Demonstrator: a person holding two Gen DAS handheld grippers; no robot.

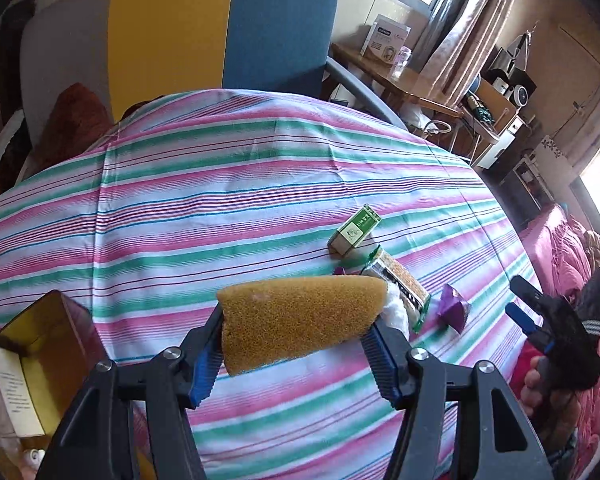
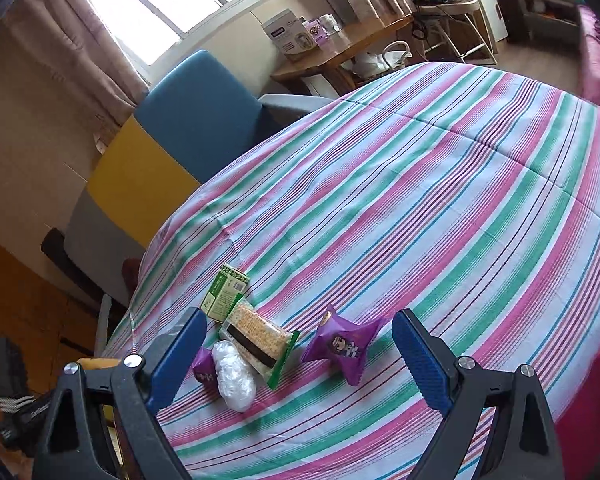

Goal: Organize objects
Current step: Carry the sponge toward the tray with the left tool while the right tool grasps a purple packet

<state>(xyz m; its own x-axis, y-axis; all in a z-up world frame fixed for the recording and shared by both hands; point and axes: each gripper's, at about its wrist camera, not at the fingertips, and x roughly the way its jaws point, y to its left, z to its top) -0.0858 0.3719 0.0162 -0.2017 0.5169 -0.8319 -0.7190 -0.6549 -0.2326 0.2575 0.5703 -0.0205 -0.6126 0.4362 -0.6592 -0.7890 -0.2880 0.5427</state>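
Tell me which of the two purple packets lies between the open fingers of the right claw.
The larger purple packet, star-shaped with a cartoon print, lies there. The small purple packet sits by the left finger, beside the white bundle.

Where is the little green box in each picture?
Left wrist view: the green box lies right of centre, beyond the sponge held in the left gripper.
Right wrist view: the box lies lower left.
Shared landmark: the cracker packet beside it.
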